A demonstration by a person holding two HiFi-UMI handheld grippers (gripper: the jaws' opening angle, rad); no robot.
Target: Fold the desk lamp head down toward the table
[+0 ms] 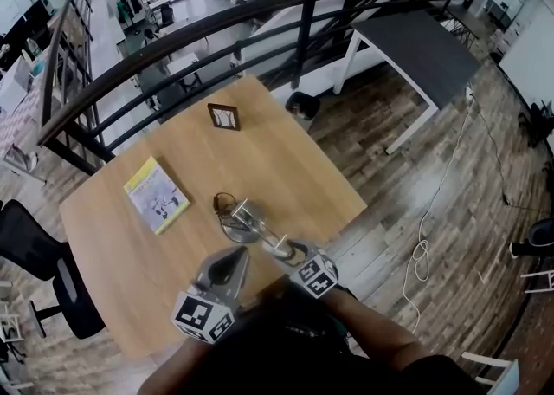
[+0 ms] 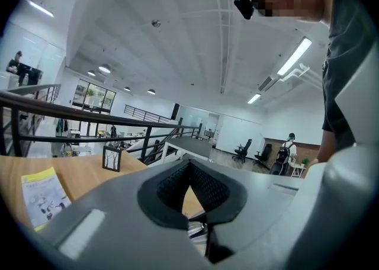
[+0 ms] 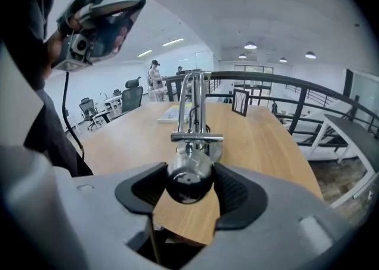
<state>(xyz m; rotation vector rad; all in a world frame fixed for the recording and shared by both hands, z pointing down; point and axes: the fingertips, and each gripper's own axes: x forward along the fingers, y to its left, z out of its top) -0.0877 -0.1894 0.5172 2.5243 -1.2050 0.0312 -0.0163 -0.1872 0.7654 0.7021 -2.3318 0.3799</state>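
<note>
A chrome desk lamp stands mid-table in the head view, its round base [image 1: 234, 222] joined by a thin arm [image 1: 258, 230] to the head near me. My right gripper [image 1: 283, 250] is shut on that lamp head; in the right gripper view the shiny ball-shaped head [image 3: 189, 183] sits between both pads [image 3: 234, 189], with the arm [image 3: 192, 103] running away toward the base. My left gripper [image 1: 232, 256] hovers just beside the base on its near left. Its jaws meet at the tips [image 2: 189, 165] with nothing gripped between them.
On the wooden table [image 1: 286, 168] a yellow booklet [image 1: 156, 194] lies at the left and a small picture frame [image 1: 223, 116] stands at the far edge. A black railing [image 1: 260, 12] runs behind. A dark office chair [image 1: 35, 263] stands left of the table.
</note>
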